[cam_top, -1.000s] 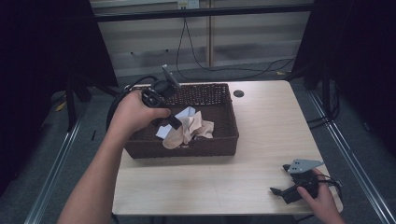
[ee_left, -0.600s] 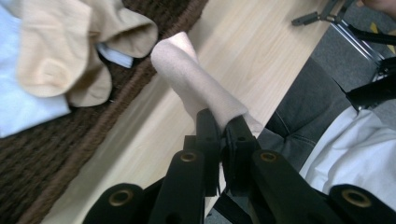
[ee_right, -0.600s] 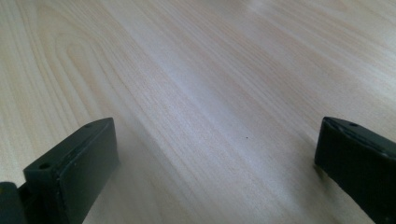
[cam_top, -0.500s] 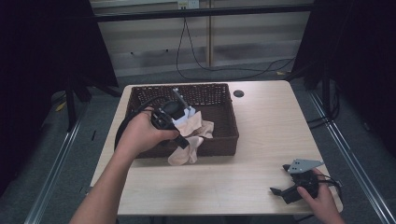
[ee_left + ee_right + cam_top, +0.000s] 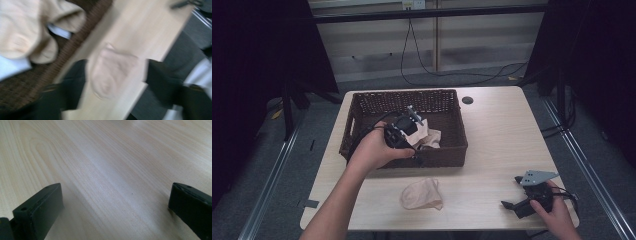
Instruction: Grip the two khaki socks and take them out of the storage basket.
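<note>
Dropped since half a second ago: beige cloth piece (image 5: pixel 422 194), then dangling from the left gripper (image 5: pixel 404 131) at the basket's front wall, now lying flat on the light wooden table (image 5: pixel 502 140) just in front of the woven basket (image 5: pixel 362 107), apart from it. Left gripper lifted back over the basket's front edge, gripped by the left hand (image 5: pixel 374 150), jaws spread wide and empty; seen between those jaws in the blurred left gripper view, the same beige cloth piece (image 5: pixel 112 72) on the table below. More beige cloth (image 5: pixel 428 136) bunched inside the basket beside a white scrap, clearer in the left gripper view as rumpled beige folds (image 5: pixel 25 30) over a white piece (image 5: pixel 11 67). Right gripper (image 5: pixel 524 197) resting low at the table's near right corner, held by the right hand (image 5: pixel 552 212), grey three-cornered plate on top, well apart from basket and cloth. Jaws parted wide in the right gripper view, bare wood grain (image 5: pixel 107 170) between them, gripping nothing.
</note>
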A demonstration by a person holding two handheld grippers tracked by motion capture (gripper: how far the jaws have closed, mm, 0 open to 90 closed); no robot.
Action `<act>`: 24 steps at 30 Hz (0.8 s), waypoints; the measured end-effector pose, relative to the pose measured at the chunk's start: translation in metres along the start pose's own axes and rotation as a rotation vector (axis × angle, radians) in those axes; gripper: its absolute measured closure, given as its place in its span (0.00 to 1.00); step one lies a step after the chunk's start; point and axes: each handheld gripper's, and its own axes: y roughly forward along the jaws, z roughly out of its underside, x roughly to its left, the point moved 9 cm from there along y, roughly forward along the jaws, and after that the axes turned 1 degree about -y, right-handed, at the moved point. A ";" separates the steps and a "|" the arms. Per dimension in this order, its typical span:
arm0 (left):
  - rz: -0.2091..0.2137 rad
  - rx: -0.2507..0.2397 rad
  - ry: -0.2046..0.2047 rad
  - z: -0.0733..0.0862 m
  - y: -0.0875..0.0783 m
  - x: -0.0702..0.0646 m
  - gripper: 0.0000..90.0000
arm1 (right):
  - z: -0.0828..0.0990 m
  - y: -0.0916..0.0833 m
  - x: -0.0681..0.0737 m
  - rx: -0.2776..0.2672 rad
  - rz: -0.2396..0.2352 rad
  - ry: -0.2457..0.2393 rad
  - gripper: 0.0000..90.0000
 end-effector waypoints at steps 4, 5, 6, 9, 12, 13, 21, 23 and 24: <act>-0.033 -0.042 -0.017 -0.014 0.001 0.017 0.14 | 0.000 0.000 0.000 0.000 0.000 0.000 0.00; -0.044 -0.035 -0.021 -0.016 0.002 0.021 0.12 | 0.000 0.000 0.000 -0.002 0.001 0.003 0.00; -0.050 -0.049 -0.032 -0.020 0.004 0.025 0.11 | 0.000 0.000 0.000 -0.002 0.001 0.003 0.00; -0.086 -0.071 -0.042 -0.029 0.009 0.038 0.10 | 0.000 0.000 0.000 -0.001 0.001 0.003 0.00; -0.091 -0.066 -0.067 -0.035 0.017 0.048 0.10 | 0.000 0.000 0.000 -0.001 0.001 0.003 0.00; -0.097 -0.065 -0.081 -0.037 0.020 0.051 0.10 | 0.000 0.000 0.000 -0.001 0.000 0.003 0.00; -0.109 -0.046 -0.112 -0.052 0.053 0.069 0.09 | 0.000 0.000 0.000 -0.002 0.000 0.004 0.00; -0.114 -0.051 -0.130 -0.056 0.059 0.074 0.09 | 0.000 0.000 0.000 -0.002 0.000 0.004 0.00; -0.117 -0.052 -0.132 -0.057 0.061 0.077 0.09 | 0.000 0.000 0.000 -0.002 0.000 0.004 0.00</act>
